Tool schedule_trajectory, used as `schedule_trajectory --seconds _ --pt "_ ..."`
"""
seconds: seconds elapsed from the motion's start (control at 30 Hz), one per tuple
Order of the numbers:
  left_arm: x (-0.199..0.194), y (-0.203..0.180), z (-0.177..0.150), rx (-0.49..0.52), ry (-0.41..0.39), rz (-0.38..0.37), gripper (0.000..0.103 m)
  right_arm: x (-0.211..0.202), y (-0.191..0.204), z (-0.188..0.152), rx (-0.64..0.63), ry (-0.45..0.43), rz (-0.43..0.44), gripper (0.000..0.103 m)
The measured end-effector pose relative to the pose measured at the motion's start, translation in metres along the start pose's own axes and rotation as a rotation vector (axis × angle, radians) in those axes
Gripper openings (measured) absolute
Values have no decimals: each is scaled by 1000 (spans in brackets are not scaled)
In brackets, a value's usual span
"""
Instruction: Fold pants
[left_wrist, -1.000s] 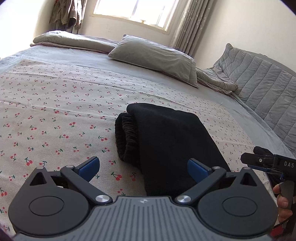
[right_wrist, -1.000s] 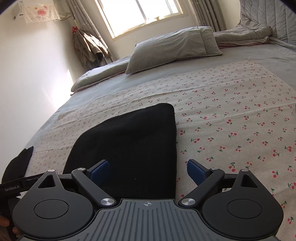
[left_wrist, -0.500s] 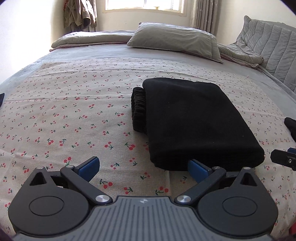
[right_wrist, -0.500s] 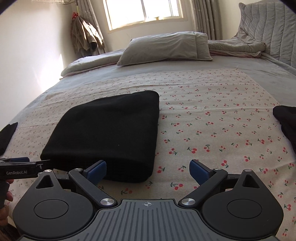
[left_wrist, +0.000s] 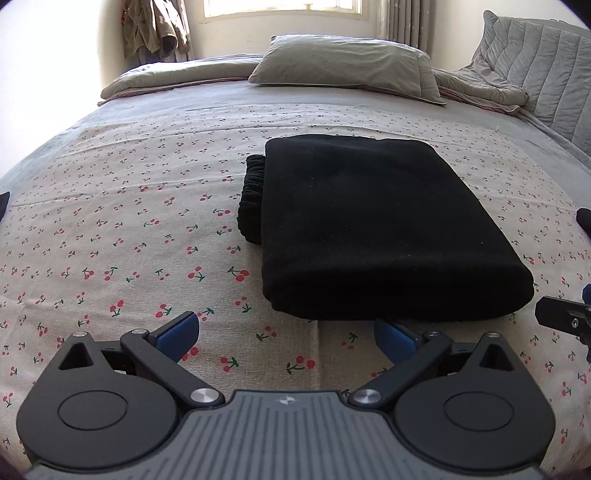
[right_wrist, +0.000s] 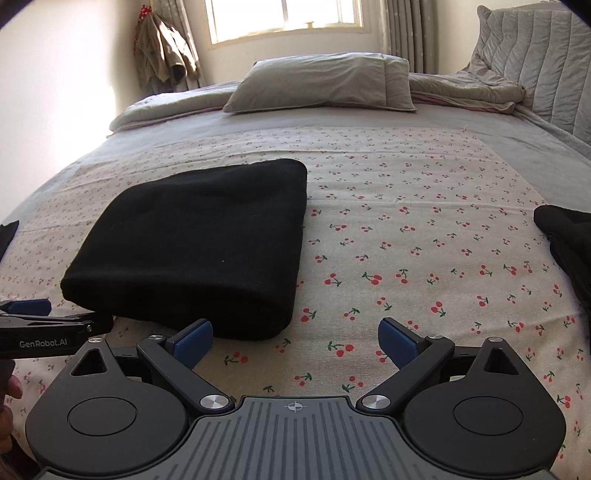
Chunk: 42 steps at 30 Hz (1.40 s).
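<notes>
Black pants (left_wrist: 369, 225) lie folded into a thick rectangle on the cherry-print sheet (left_wrist: 129, 221), the ruffled waistband (left_wrist: 251, 199) sticking out at their left side. My left gripper (left_wrist: 286, 334) is open just short of the bundle's near edge, holding nothing. In the right wrist view the same pants (right_wrist: 207, 240) lie to the left, and my right gripper (right_wrist: 295, 338) stands open in front of their near right corner, empty. The left gripper's tip (right_wrist: 44, 326) shows at that view's left edge.
Grey pillows (left_wrist: 347, 70) and a bunched quilt (left_wrist: 480, 88) lie at the head of the bed. A padded grey headboard (left_wrist: 543, 74) rises on the right. Another dark garment (right_wrist: 569, 243) sits at the right edge. Clothes (right_wrist: 162, 55) hang beside the window.
Both grippers have drawn back and away from the folded pants, which now lie whole in front of them. The pants themselves have not moved.
</notes>
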<state>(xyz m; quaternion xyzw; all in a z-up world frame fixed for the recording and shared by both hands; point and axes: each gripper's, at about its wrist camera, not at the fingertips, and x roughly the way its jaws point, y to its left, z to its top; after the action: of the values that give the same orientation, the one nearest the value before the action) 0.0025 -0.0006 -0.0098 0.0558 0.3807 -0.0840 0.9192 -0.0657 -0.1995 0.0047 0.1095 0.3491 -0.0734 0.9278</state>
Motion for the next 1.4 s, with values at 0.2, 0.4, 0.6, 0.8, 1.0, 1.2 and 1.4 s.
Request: schedule_trajectory --seconds 0.2,0.4,0.6,0.8,1.0,1.2,1.4 --pt "5 -6 -1 17 9 7 103 0 11 -1 -34 2 24 98" --pt "6 -6 -1 17 12 8 103 4 17 -1 -51 8 29 98" --pt "6 -5 0 17 10 9 103 8 21 -1 -56 16 27 98" --pt "6 -2 -1 11 13 13 103 14 23 -3 -63 30 18 98" --pt "4 -1 -1 10 11 13 103 17 25 -4 -69 39 10 98" --pt "4 -1 -2 10 11 12 103 19 25 -4 -70 44 3 98" --pt "2 0 -2 12 10 11 103 20 24 -5 -64 48 -2 98"
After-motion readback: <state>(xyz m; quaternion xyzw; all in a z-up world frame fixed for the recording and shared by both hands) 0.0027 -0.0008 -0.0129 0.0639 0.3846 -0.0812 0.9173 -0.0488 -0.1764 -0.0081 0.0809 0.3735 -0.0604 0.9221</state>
